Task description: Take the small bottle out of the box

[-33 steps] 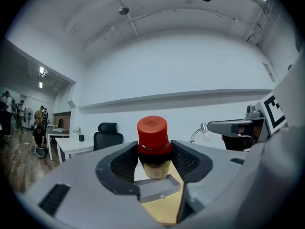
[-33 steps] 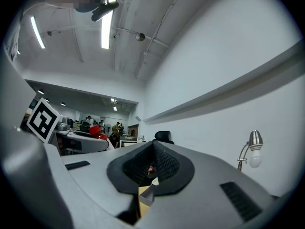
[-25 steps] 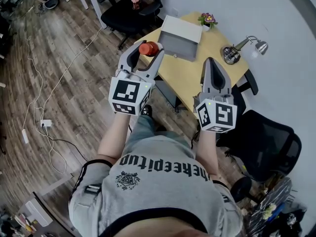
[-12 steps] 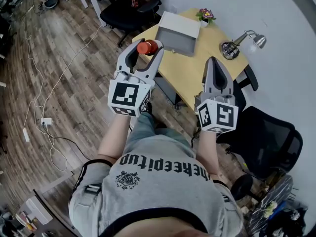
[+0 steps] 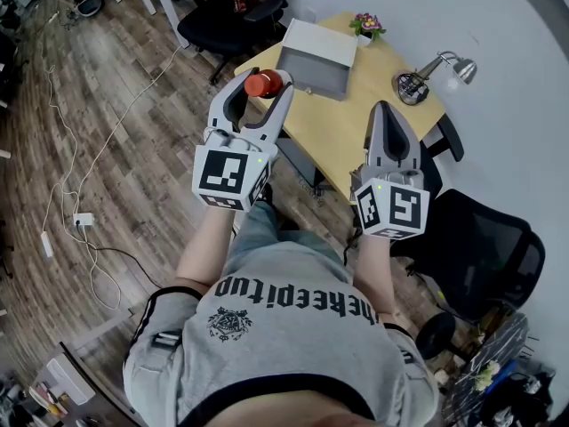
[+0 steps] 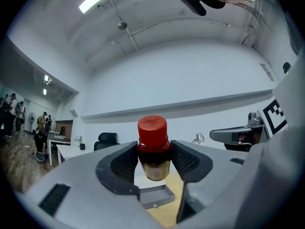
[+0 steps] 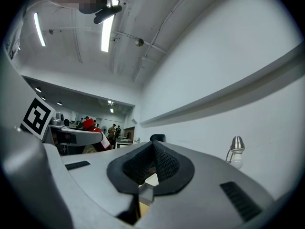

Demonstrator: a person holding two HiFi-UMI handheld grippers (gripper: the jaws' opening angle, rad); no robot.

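Left gripper view: hand-held gripper [image 6: 153,163] clamps small bottle [image 6: 153,148].

The right gripper [image 7: 153,148] has its jaws pressed together, the black ribbed pads [image 7: 167,165] meeting at the tips with nothing between them. Low in the gap behind the pads show a pale grey corner [image 7: 148,184] and a sliver of yellow desk [image 7: 141,206]. At the left, the left gripper [image 7: 82,136] with its square-marker cube [image 7: 37,116] holds a small bottle [image 7: 91,125] with a red cap. A silver desk lamp [image 7: 236,149] stands at the right against the white wall, under a ceiling strip light [image 7: 107,32]
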